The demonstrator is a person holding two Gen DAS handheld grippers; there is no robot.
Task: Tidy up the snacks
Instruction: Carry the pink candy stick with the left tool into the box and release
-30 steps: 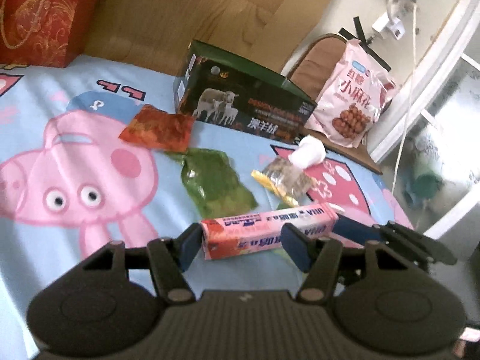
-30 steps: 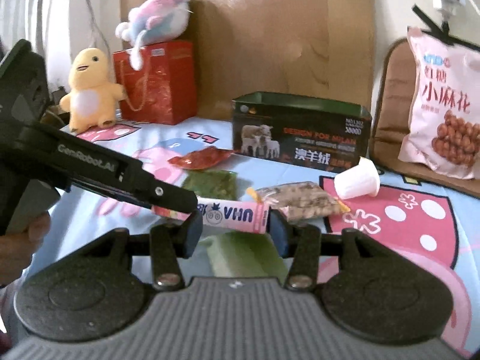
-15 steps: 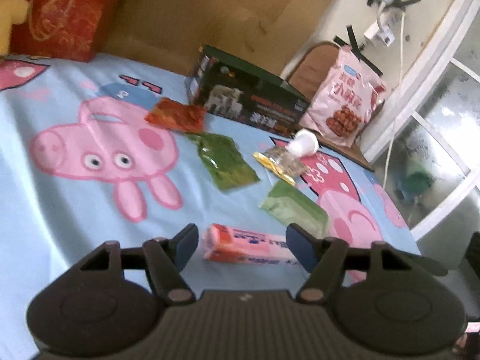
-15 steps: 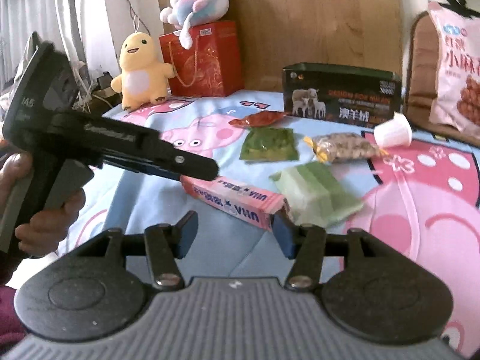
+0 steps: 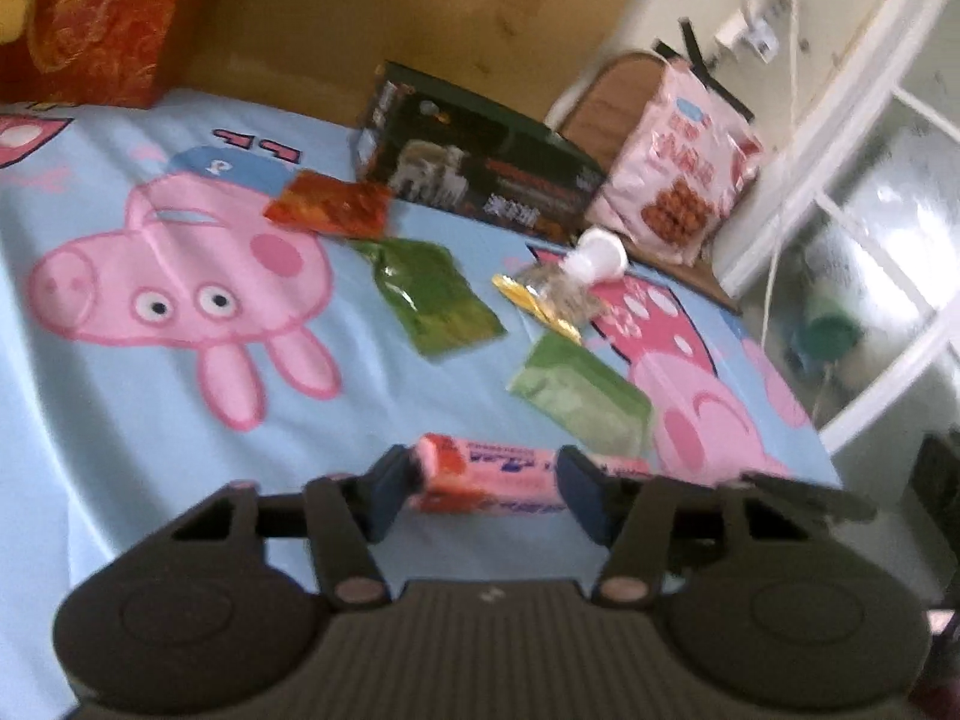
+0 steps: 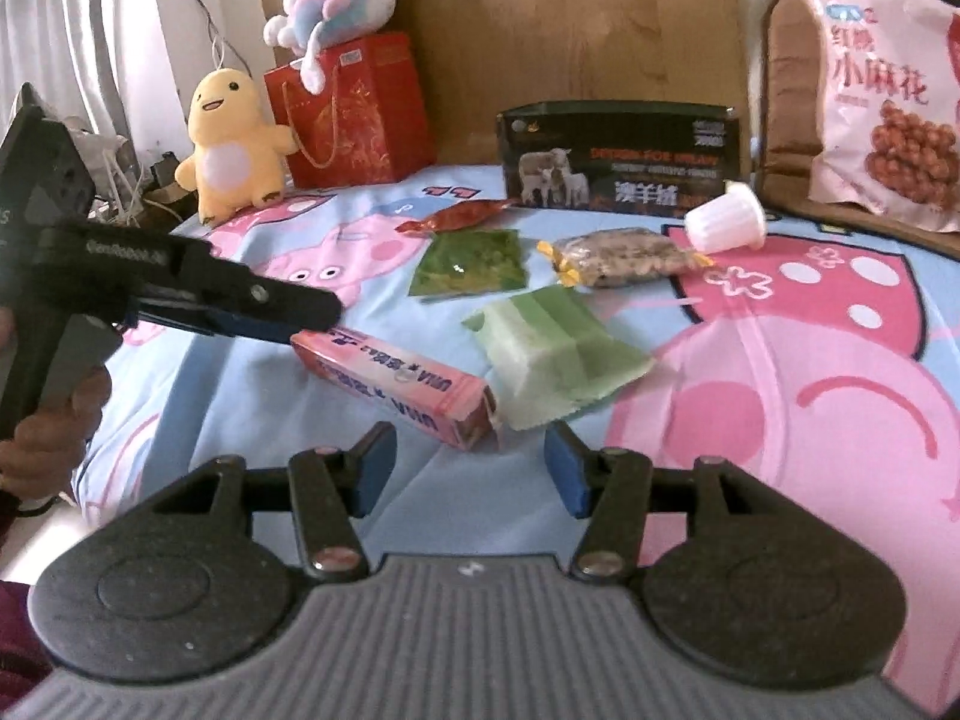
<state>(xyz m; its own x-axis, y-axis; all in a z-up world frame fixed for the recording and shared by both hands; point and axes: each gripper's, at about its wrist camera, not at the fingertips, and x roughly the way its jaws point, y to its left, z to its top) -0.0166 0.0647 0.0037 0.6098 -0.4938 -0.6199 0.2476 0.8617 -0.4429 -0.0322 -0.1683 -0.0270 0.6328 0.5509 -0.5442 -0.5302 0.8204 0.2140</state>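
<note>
Bed sheet (image 6: 780,480): light blue with pink cartoon pigs; carries all the loose snacks.
Headboard (image 6: 570,30): wooden panel behind the bed.
Pink snack bag (image 6: 870,90): large, upright at the far right, leaning on a brown chair back.
Red gift bag (image 6: 354,114): upright at the far left of the bed, a pastel plush (image 6: 342,0) lying on top.
Dark box (image 6: 618,162): open-topped, sheep picture on the front, standing by the headboard.
Yellow plush (image 6: 231,144): seated just left of the gift bag.
Left gripper (image 5: 483,486): held in a hand (image 6: 54,438); jaws part-way apart and just now closing, set over the far end of the pink carton; left pad at the carton's end, right pad in front of its side. No clamp visible.
Right gripper (image 6: 467,450): jaws part-way apart, just narrowed slightly, nothing between them; the carton's near end lies just beyond.
Pink carton (image 6: 396,381): long, lying flat on the sheet, touching the pale green packet.
Pale green packet (image 6: 552,354): flat, beside the carton.
Dark green packet (image 6: 474,264): flat, further back.
Seed packet (image 6: 624,249): clear with yellow ends, touching the white cup.
Red packet (image 6: 456,217): in front of the dark box.
White cup (image 6: 726,219): small, on its side.
</note>
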